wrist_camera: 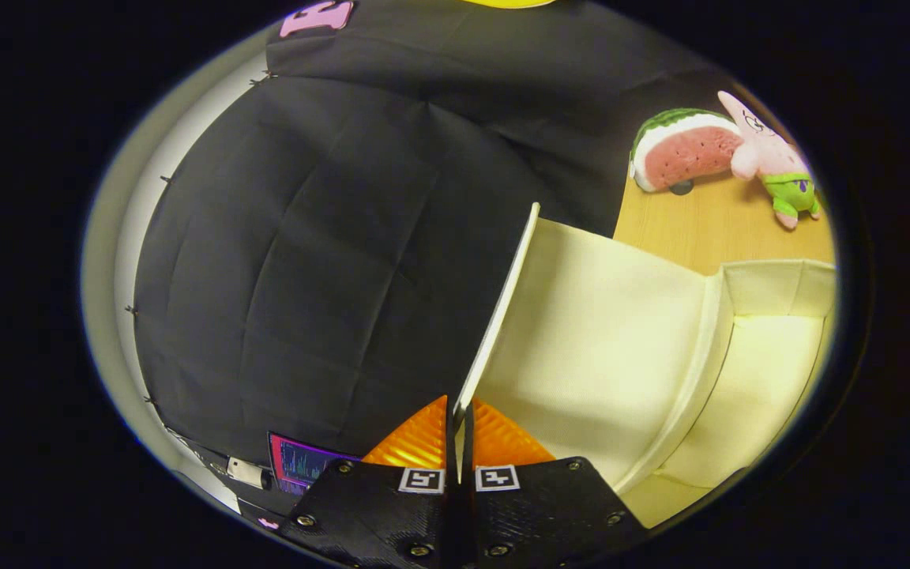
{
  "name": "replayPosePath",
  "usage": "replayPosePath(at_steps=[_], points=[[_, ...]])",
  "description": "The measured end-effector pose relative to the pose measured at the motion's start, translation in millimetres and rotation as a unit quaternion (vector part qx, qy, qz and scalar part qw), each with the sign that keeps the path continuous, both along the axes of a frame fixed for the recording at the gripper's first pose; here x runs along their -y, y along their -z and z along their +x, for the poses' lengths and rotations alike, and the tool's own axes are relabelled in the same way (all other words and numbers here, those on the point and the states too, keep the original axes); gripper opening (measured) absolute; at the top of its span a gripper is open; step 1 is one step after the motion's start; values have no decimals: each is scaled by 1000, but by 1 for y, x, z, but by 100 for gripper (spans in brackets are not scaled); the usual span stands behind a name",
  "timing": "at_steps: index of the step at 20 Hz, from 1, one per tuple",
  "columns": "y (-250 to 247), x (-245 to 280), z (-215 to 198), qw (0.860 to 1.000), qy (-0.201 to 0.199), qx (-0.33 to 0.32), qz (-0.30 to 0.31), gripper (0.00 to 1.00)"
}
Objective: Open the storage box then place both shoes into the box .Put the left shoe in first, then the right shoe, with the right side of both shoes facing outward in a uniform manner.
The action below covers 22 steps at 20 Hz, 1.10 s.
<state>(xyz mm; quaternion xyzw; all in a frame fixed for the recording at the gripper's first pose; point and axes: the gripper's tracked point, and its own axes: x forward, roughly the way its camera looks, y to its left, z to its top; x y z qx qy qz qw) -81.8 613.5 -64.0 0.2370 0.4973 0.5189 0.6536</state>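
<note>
Lid (502, 308) of the box (771, 371) was raised, standing on edge and seen nearly edge-on; its thin rim ran from between the fingers up and away, leaning slightly toward the box side. Cream inner face of the lid was turned to the open box. Box interior lay beyond and to that same side of the fingers, hinge fold between lid and box body visible as a pale seam. I saw no shoe in the box.

Gripper (461, 431) was closed on the lid: both fingers pressed against the lid's near edge, one on each face, no gap showing between them except the lid's thickness.

Relation I noted for the next move: the lid's long axis ran straight ahead of the fingers, and the box body sat off to the one side. I judged the lid needed swinging away from the box, over toward the black wall side, to clear the opening before any shoe went in. Risk as I judged it: thin panel could slip out of the pinch.

Beyond the box, on the table (684, 229), a watermelon plush (684, 150) and a pink star plush (771, 154) lay just beside each other, well apart from the fingers
</note>
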Motion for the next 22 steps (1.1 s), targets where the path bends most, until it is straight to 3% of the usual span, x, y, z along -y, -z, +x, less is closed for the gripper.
replayPosePath(at_steps=[4, 13, 17, 20, 22], points=[[37, -30, -11, 999, -12, 9, -33, 0], [136, -67, -11, 991, 8, 10, -131, 1], [136, -70, -9, 988, -11, 45, -148, 7], [118, -72, -10, 989, -19, 63, -136, 20], [102, -63, -7, 989, -17, 75, -128, 20]])
